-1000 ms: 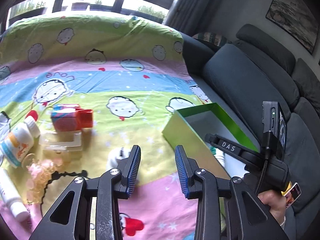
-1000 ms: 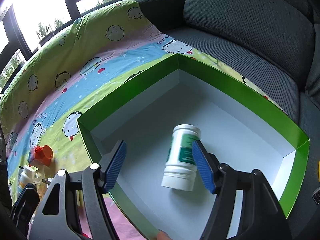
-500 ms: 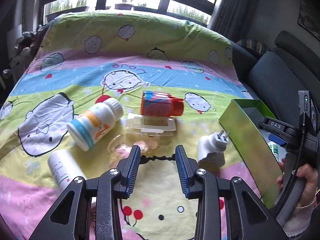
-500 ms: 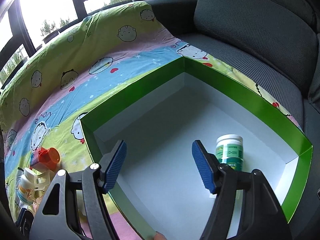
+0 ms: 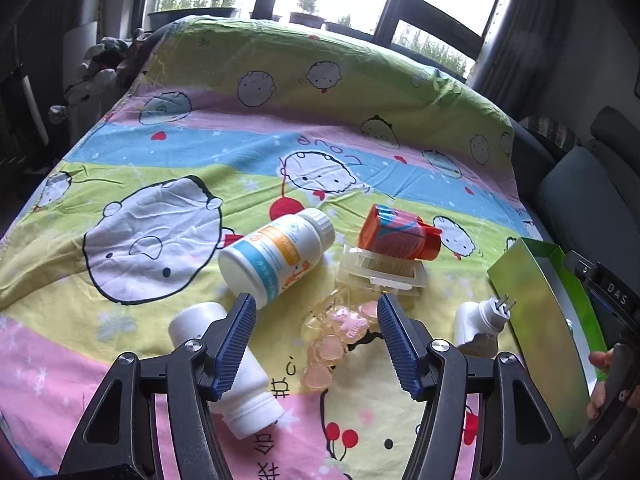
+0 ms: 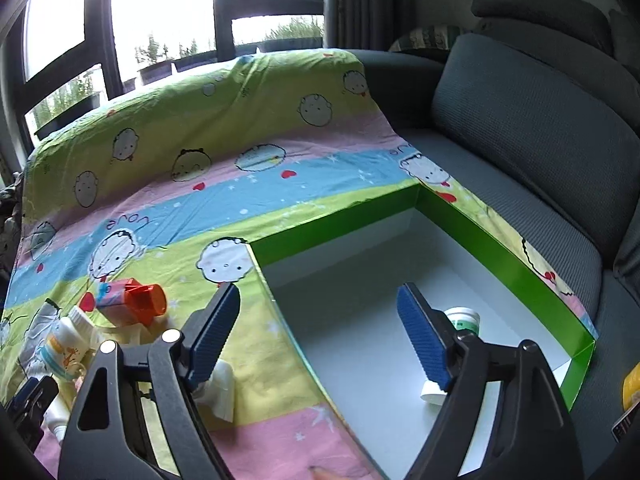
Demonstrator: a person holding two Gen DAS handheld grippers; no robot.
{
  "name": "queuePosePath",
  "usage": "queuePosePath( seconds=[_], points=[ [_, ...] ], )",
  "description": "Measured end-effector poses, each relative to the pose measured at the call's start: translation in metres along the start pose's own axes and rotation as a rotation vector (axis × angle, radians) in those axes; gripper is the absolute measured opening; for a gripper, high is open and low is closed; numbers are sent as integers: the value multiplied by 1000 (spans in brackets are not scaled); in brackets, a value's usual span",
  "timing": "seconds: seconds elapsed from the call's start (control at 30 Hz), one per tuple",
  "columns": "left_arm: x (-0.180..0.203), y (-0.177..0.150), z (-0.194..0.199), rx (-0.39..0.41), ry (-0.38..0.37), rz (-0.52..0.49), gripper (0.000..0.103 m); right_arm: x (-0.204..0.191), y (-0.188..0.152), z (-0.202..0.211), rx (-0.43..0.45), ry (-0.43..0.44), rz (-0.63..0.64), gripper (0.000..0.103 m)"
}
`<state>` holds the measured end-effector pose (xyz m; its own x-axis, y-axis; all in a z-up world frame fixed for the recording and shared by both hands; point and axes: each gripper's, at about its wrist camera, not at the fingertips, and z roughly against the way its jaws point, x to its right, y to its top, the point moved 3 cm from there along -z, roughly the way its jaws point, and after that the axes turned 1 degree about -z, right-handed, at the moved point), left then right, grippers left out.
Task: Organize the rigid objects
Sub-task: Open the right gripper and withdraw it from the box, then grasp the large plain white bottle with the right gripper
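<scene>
Currently the left gripper [image 5: 316,344], with black arms and blue ribbed pads, hangs above the cartoon-print bedsheet [image 5: 248,152]; its jaws are opening and nothing is between the pads. The landmark for all positions below is the green-walled cardboard box with white interior [image 6: 504,256].

Outside the box, on the sheet to its left side:
- A white plug-in adapter with two metal prongs [image 5: 478,322] lies just beside the box wall.
- A clear plastic brush [image 5: 380,270] lies farther from the box, touching a red-capped, red-and-blue patterned container [image 5: 396,236] on its side.
- A cluster of translucent pink trinkets [image 5: 336,336] lies below the brush, between the left gripper's pads in the left wrist view.
- A white bottle with orange and blue label [image 5: 276,256] lies on its side, well apart from the box.
- A plain white bottle [image 5: 224,364] lies farthest from the box, partly behind the left finger.

The right gripper [image 6: 316,336] hovers over the box's near left wall; its jaws are opening and grip nothing. Inside the box, a white bottle with green label [image 6: 460,320] lies partly hidden behind the right finger.
</scene>
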<state>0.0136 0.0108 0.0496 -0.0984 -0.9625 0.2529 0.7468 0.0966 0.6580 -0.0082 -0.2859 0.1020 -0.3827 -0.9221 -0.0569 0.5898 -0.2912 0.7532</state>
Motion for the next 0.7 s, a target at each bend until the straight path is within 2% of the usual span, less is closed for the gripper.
queuePosePath(
  seconds=[0.07, 0.13, 0.3, 0.43, 0.6, 0.7],
  points=[
    [-8, 1, 1, 0, 7, 22, 73, -18, -1, 9, 5, 119, 33, 85],
    [-16, 1, 1, -8, 26, 33, 73, -36, -4, 14, -16, 238, 43, 87],
    [-31, 0, 3, -21, 62, 58, 74, -87, -23, 8, -188, 527, 78, 87],
    [-41, -8, -2, -95, 64, 93, 74, -125, -42, -6, -344, 652, 81, 87],
    [-46, -22, -1, -128, 32, 140, 74, -167, -61, -9, -490, 785, 107, 86],
    [-50, -26, -1, -138, 31, 147, 74, -192, -67, -12, -554, 835, 141, 74]
  ],
)
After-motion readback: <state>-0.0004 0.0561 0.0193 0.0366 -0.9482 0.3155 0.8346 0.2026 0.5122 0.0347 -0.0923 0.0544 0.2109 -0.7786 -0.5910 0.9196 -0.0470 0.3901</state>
